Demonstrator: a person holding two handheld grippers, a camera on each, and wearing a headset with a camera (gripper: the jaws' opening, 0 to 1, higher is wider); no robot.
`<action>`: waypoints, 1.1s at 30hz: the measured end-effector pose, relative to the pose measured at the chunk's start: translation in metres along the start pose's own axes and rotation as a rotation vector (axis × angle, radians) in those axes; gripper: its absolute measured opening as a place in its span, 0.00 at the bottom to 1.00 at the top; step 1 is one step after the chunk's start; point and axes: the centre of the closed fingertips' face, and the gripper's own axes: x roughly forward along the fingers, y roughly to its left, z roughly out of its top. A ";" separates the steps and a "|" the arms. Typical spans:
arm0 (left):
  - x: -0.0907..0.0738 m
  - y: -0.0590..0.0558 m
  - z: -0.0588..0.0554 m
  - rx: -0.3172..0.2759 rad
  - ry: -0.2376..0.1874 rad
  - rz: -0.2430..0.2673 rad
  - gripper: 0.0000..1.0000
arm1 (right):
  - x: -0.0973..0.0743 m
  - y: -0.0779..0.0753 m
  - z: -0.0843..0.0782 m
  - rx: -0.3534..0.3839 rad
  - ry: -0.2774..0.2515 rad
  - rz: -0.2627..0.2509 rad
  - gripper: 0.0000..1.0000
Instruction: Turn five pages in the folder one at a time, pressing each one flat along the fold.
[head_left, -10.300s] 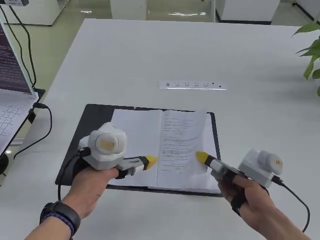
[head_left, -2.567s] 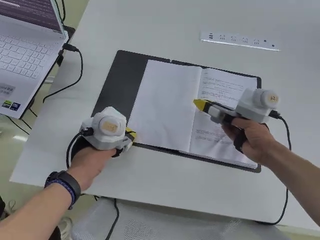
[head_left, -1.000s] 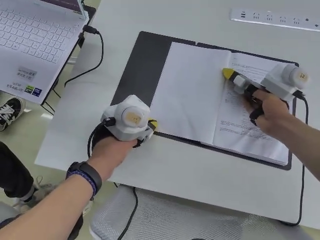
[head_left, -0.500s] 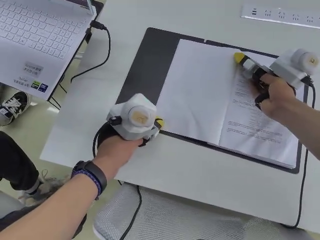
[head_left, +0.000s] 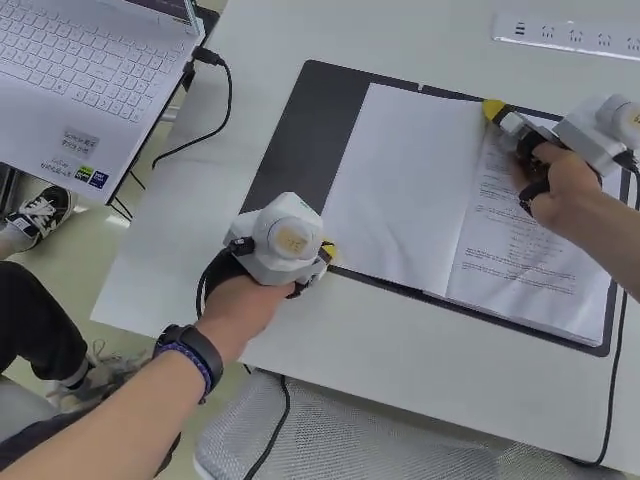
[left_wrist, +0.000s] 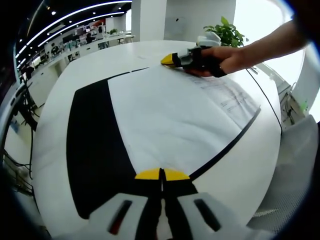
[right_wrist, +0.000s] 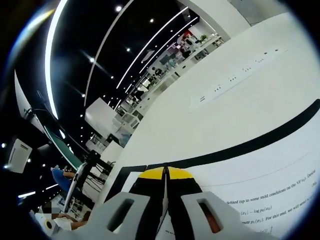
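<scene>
The right hand-held gripper (head_left: 492, 108), closed, touches the folder (head_left: 300, 130).

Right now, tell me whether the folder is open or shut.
Open: the folder lies spread flat on the table, blank page beside printed page, its black cover showing at their edges.

folder (head_left: 300, 130) 1 — open, 2 page faces up: blank page (head_left: 410, 185) 1, printed page (head_left: 530, 250) 1 | tools 2: left tool (head_left: 325, 252), right tool (head_left: 493, 108) | hands 2: left hand (head_left: 240, 300), right hand (head_left: 555, 185) | laptop (head_left: 90, 90) 1 | power strip (head_left: 565, 30) 1 | wristband (head_left: 190, 350) 1 | shoe (head_left: 35, 215) 1 | plant (left_wrist: 227, 35) 1 | desk (head_left: 400, 350) 1 — count ends
</scene>
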 end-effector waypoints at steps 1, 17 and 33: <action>0.000 0.000 0.000 -0.001 0.000 0.001 0.00 | -0.001 0.001 -0.001 -0.005 0.006 0.006 0.00; 0.001 0.000 0.000 0.002 -0.007 0.002 0.00 | -0.026 0.015 -0.030 -0.059 0.096 0.087 0.00; 0.001 -0.002 0.000 0.017 -0.007 0.003 0.00 | -0.046 0.026 -0.052 -0.067 0.129 0.126 0.00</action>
